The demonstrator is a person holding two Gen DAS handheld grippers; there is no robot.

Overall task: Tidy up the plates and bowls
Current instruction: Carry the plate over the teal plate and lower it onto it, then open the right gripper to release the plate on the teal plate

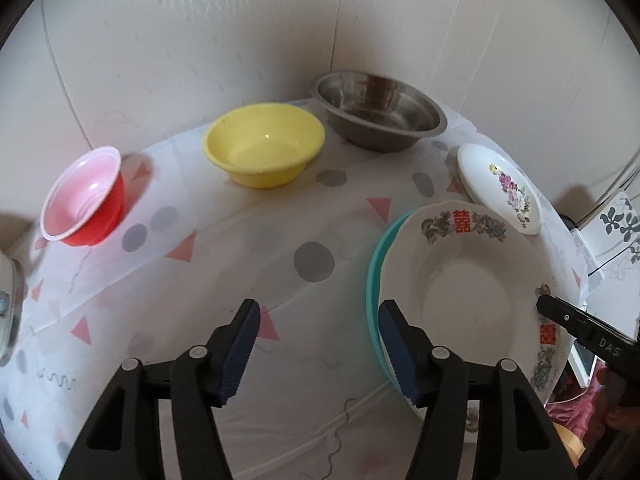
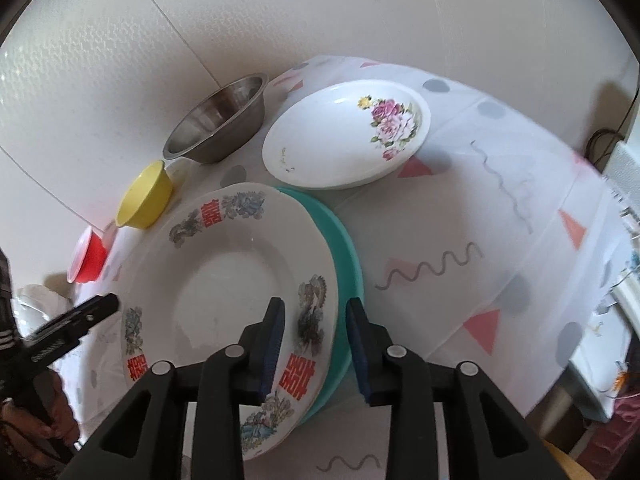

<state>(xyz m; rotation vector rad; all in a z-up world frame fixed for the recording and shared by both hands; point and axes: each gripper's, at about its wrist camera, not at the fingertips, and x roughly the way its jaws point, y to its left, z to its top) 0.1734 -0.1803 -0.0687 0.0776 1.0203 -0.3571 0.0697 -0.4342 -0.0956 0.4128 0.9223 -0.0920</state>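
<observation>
Where walls (image 1: 200, 40) corner, a patterned tablecloth (image 1: 240, 280) covers the table.

White tablecloth (image 1: 224, 280) printed with grey dots, pink triangles and grey squiggles, lying over the whole tabletop. Off-white textured wall panels (image 1: 200, 40) meeting in a corner behind the table. White box with a grey leaf pattern (image 1: 616, 232), just beyond the table's right edge. Dark cable (image 2: 600, 140) near the far right wall, partly hidden. Pink fabric (image 1: 576, 404) at lower right, blurred.
</observation>
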